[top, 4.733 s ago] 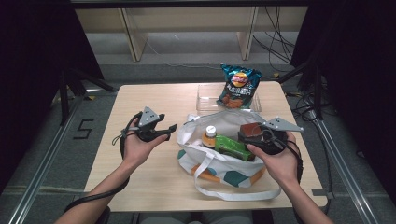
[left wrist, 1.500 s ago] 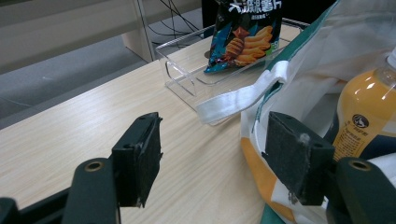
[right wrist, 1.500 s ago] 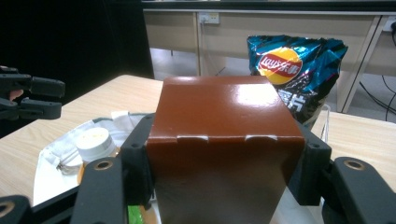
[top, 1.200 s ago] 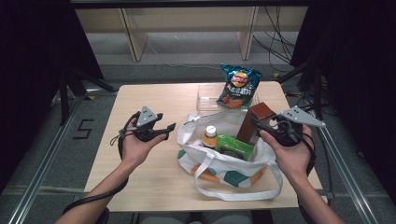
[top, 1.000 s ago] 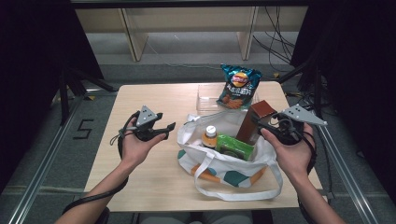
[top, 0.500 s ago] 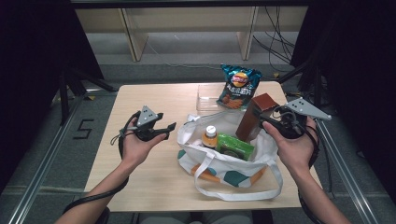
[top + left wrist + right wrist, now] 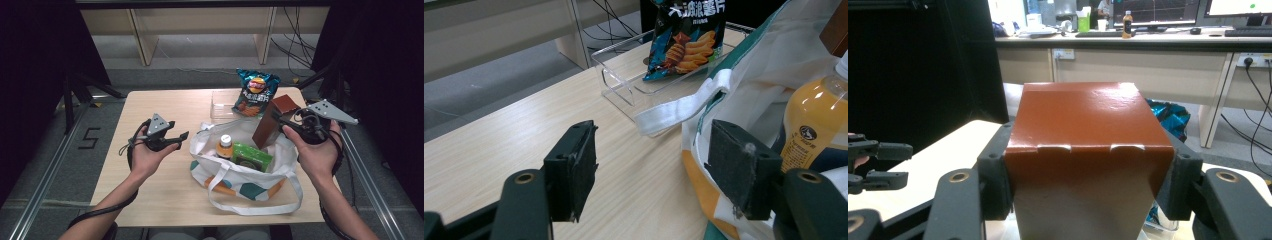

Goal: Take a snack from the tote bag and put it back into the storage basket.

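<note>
Brown box [image 7: 272, 121] in raised hand-held gripper [image 7: 283, 123]

In the high view we are seeing the wooden table [image 7: 165, 200] evenly lit from overhead while both side margins are falling into near black, and the whole picture is looking soft and slightly grainy. In the right gripper view we are catching a pale sheen on top of the brown carton [image 7: 1083, 120], with the monitors behind it blowing out bright. In the left gripper view we are finding the chip bag [image 7: 686, 35] fairly crisp while the near black pads [image 7: 736, 165] are blurring.
</note>
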`<state>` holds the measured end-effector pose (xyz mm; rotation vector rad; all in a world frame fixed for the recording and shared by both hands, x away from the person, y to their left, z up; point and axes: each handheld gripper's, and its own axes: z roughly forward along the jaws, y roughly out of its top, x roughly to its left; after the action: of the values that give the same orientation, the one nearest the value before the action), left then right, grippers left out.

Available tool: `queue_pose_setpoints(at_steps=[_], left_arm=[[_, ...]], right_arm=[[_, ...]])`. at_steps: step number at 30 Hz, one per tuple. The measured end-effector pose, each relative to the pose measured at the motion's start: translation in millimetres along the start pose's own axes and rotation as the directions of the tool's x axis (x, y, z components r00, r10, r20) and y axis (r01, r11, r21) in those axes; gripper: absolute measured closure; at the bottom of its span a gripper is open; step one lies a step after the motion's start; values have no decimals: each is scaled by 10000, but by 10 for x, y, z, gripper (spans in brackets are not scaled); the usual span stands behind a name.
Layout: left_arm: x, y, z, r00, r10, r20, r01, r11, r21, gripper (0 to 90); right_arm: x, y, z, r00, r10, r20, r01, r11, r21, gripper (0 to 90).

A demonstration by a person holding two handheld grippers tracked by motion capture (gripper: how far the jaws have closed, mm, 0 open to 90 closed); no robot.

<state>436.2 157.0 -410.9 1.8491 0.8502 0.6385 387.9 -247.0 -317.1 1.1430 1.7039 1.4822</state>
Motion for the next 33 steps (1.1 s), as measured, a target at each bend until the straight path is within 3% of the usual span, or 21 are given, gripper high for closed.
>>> queue_pose_setpoints(at_steps=[6, 16, 33], left_arm=[[-1, -5, 6, 10000, -48, 6, 48, 10000, -31, 353], [-2, 1, 5, 10000, -20, -8, 20, 10000, -11, 353], [-10, 5, 12, 10000, 16, 6, -16, 10000, 3, 353]], right_arm=[[-26, 34, 11, 9999, -164, -25, 163, 9997, -177, 397], [-31, 107, -11, 9999, 104, -76, -107, 9993, -353, 397], [-77, 232, -52, 9999, 6, 104, 1, 9976, -685, 397]])
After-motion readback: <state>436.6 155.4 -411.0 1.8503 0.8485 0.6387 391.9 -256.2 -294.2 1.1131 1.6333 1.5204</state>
